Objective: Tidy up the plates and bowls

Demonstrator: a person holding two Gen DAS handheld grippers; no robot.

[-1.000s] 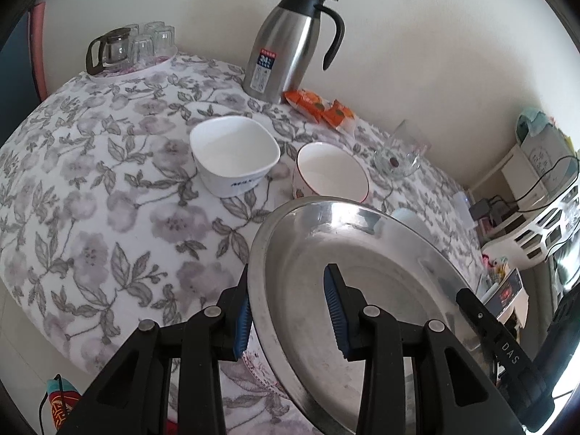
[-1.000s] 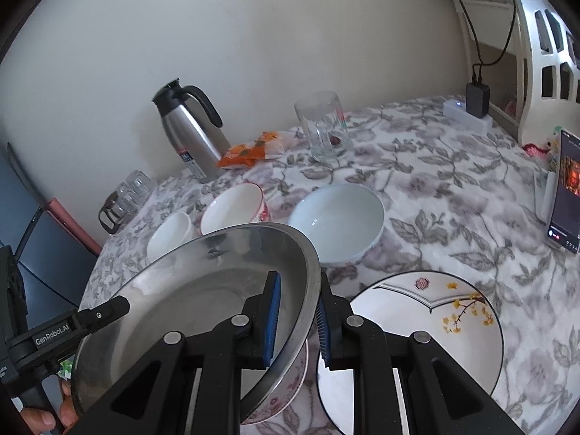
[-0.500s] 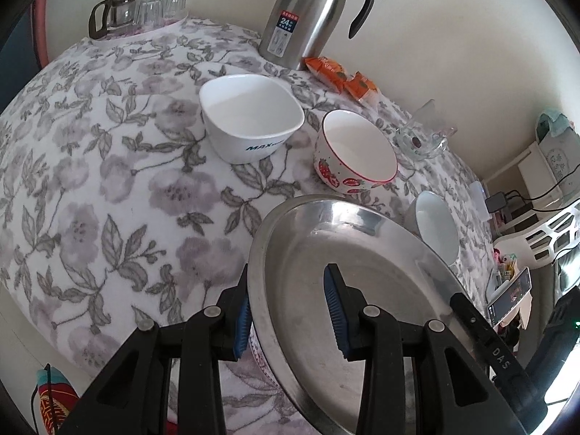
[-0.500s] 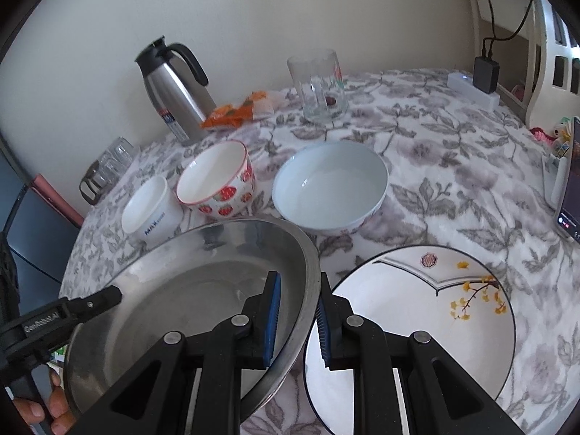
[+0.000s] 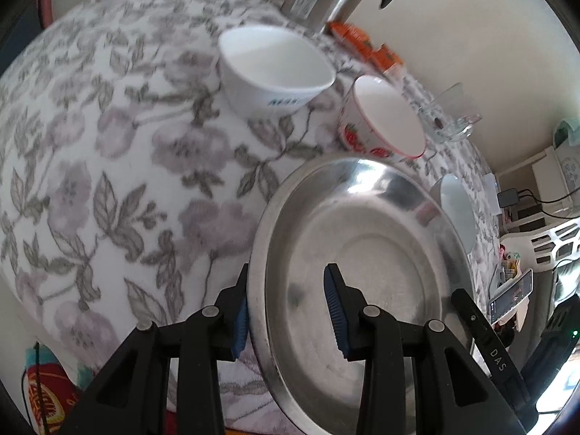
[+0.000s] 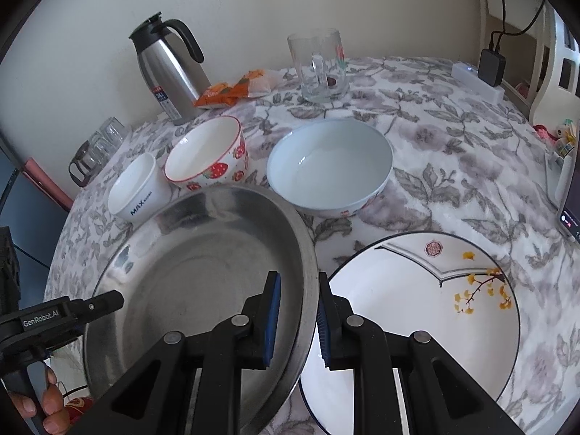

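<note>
**Steel plate gripped at both rims above the flowered table**

The table (image 6: 453,137), under a grey-flowered cloth, fills the ground beyond both sets of jaws. The steel plate (image 6: 203,272) is the largest dish, and both tools have it. The left gripper (image 5: 288,313) has narrowed its jaws onto the plate's left rim, one blue pad outside the rim and one inside the dish. The right gripper (image 6: 298,320) has its jaws nearly closed over the right rim, a pad pressed on each face. The steel plate lies tilted between them; whether its underside touches the cloth cannot be told.

Just to the right of the right jaws lies the white plate (image 6: 427,311), painted with a yellow-leafed branch, its edge passing under the outer finger. Ahead of those jaws, past the steel rim, sits the pale blue bowl (image 6: 330,166). Left of it stands the strawberry bowl (image 6: 208,156), and further left the small white bowl (image 6: 139,188) with blue lettering.

Well beyond the jaws, by the wall, stand a steel jug (image 6: 168,69) and a glass mug (image 6: 320,65).

A hand (image 6: 47,409) holds the left tool's grip.
</note>
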